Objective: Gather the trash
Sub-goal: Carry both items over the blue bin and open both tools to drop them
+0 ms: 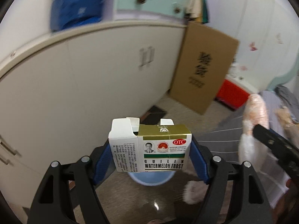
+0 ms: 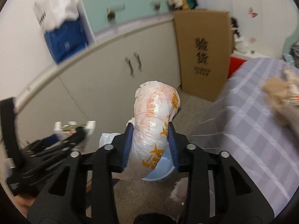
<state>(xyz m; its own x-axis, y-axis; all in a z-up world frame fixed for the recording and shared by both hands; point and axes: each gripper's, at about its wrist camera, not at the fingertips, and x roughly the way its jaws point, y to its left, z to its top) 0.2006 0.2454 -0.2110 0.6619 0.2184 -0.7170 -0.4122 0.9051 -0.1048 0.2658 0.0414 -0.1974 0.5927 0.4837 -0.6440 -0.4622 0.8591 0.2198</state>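
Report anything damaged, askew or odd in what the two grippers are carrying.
The medicine box in the left gripper has its top flaps torn open and standing up. The plastic bag between the fingers of the right gripper is crumpled into a wad with orange stains. A blue bin sits below both. Nothing looks spilled.

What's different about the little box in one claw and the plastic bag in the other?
The box is stiff card with flat sides and printed English text, its top flaps open; the bag is soft, crumpled white plastic with orange print, bunched into a lump. The box is in the left gripper; the bag is in the right gripper. Both hang above a blue bin.
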